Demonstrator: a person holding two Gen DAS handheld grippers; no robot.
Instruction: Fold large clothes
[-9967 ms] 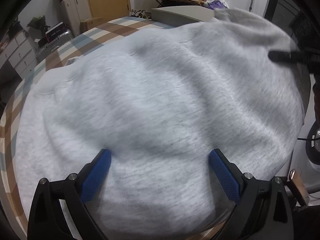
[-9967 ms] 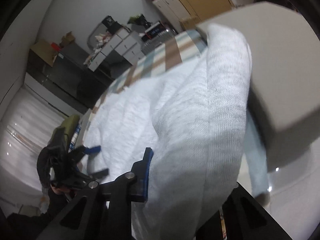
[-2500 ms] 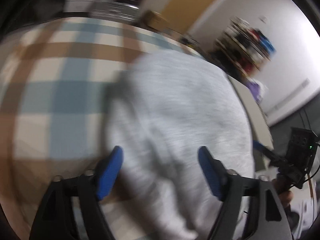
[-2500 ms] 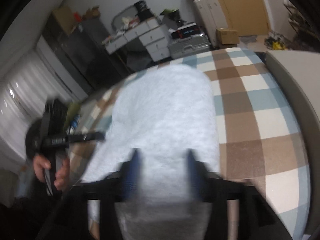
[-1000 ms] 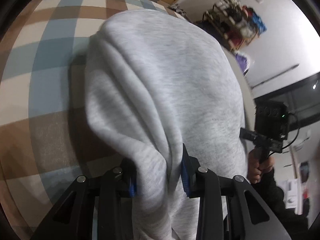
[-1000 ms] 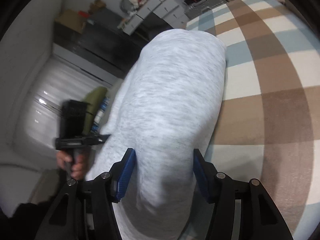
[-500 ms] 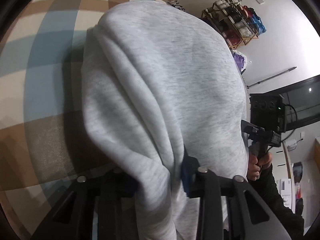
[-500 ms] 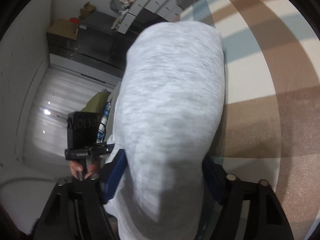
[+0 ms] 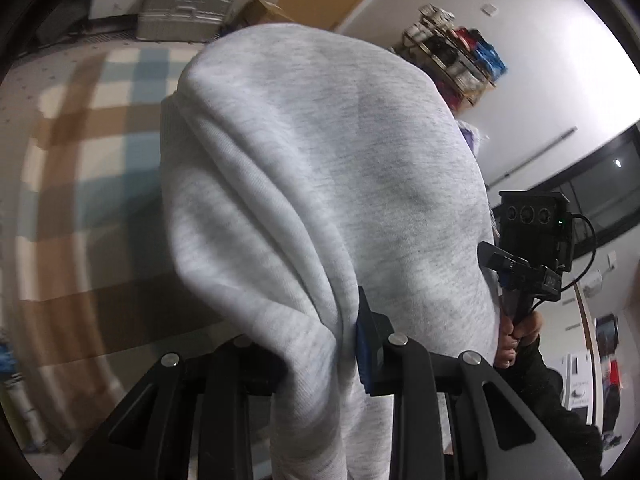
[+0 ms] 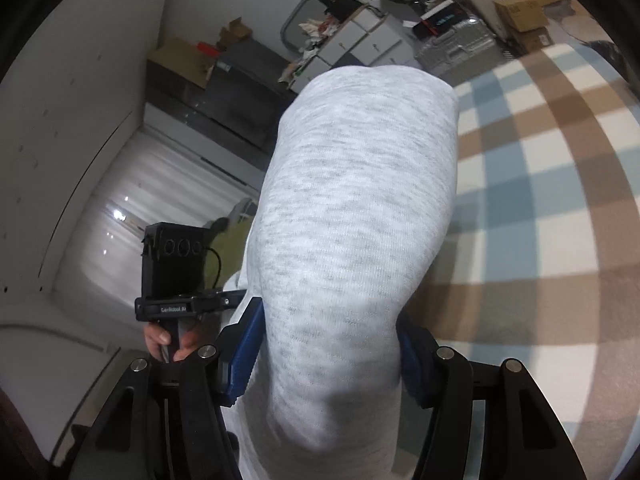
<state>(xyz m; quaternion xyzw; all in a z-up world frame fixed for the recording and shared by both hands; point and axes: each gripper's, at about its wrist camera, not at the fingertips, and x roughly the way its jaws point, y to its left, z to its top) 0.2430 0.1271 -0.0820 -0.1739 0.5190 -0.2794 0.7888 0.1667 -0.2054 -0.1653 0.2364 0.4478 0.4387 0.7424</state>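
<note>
Grey marl fleece fills both wrist views: the sweatshirt (image 9: 328, 184) hangs from both claws, lifted above the checked bed cover (image 9: 92, 128), its far end drooping toward the checks. Whether that end touches the cover cannot be told.

The left claw (image 9: 320, 344) is narrow, pinched on a bunched fold of the cloth; only one blue pad (image 9: 366, 344) shows, the other buried under the drape. The right claw (image 10: 328, 344) stands wider, its blue pads (image 10: 244, 344) bearing on both sides of a thick roll of the sweatshirt (image 10: 352, 208), so it seems to be gripping a fatter gather.

The step in hand looks like carrying the gripped edge over to make a fold. To do it well:

- Keep both claws level with each other, so the edge between them runs straight and the crease lands square.
- Keep light tension between the two grips; slack here would let the middle sag and wrinkle.
- Lower the hanging end first onto the cover, then lay the rest down toward the gripped edge, rather than dropping it in a heap.
- Mind the thicker right-hand grip: a loose roll may slip free during the swing.
- Release only once the cloth rests flat.
</note>
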